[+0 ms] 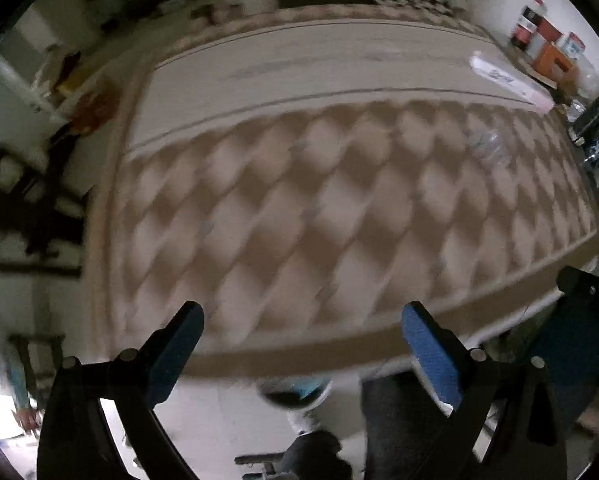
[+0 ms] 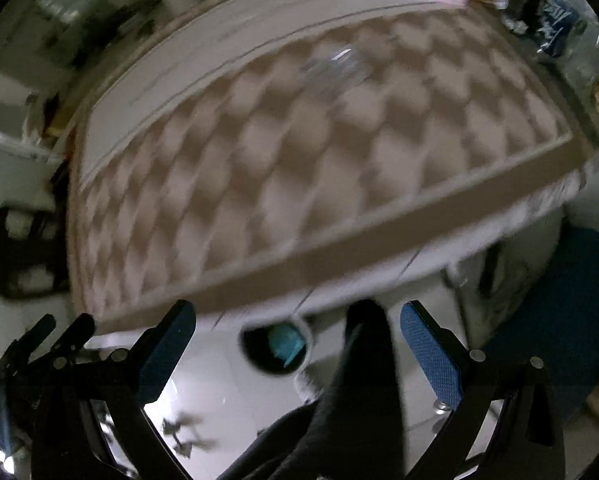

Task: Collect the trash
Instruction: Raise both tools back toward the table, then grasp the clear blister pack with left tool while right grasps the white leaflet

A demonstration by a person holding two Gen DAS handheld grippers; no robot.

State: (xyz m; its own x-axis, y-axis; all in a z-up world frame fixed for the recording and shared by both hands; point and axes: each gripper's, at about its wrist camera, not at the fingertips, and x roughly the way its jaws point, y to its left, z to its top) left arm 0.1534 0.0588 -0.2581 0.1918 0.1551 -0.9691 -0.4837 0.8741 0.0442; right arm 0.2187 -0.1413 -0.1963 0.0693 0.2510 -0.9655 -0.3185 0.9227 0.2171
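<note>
A crumpled clear plastic bottle [image 1: 486, 145] lies on the quilted beige bed top [image 1: 299, 208], toward its right side; the right wrist view shows the same clear plastic bottle [image 2: 337, 68] further up the quilted bed [image 2: 299, 152]. A white and pink flat packet [image 1: 509, 80] rests on the pale strip at the far right. On the floor by the bed's near edge stands a small dark bin [image 2: 277, 346] with something turquoise inside, also seen as the bin [image 1: 295, 392]. My left gripper [image 1: 301, 344] is open and holds nothing. My right gripper [image 2: 299, 346] is open too, above the bin.
A person's dark trouser leg [image 2: 363, 380] stands between the right gripper's fingers. A blue chair [image 2: 559, 328] sits at the right. Boxes and jars [image 1: 547, 40] crowd a shelf beyond the bed. A dark stand [image 1: 23, 208] is on the left floor.
</note>
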